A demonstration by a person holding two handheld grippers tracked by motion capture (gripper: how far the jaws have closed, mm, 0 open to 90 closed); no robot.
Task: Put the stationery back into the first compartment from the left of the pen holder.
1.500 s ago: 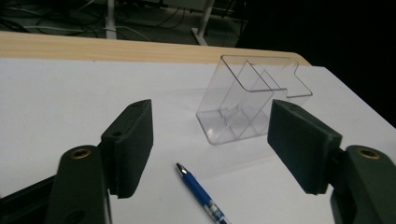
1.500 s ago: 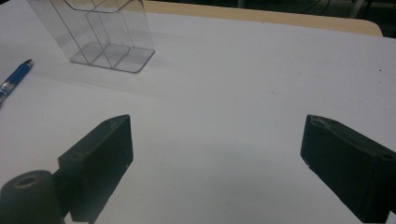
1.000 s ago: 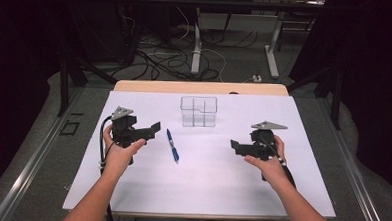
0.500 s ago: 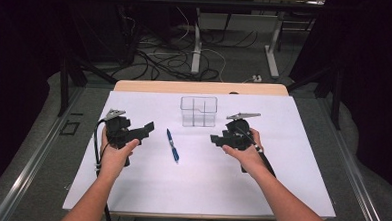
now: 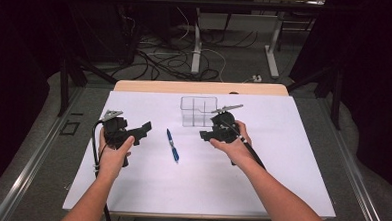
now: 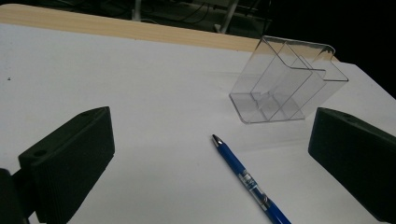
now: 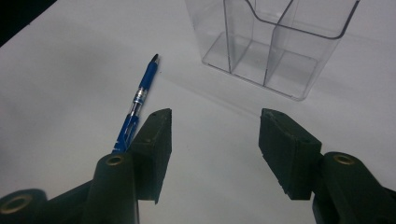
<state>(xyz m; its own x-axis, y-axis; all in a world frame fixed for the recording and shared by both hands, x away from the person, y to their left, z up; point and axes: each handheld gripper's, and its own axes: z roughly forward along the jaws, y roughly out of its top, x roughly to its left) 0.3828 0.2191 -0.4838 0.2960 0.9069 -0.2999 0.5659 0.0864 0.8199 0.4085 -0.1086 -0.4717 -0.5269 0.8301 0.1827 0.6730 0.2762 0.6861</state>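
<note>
While the blue pen (image 5: 172, 145) lay flat on the white desk (image 5: 260, 193), just in front of the clear divided holder (image 5: 198, 110), the right tool (image 5: 205, 136) hovered beside that holder with its jaws partly apart and nothing between them, having just narrowed and eased back a little. The left tool (image 5: 144, 128), on the pen's other side, stood wide apart and empty, pointing toward the pen and holder.

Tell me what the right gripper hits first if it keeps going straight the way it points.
Probably the bare white table just ahead of the right gripper. Its open jaws tilt down, the pen lies off to one side, and the clear organizer stands farther on.
</note>
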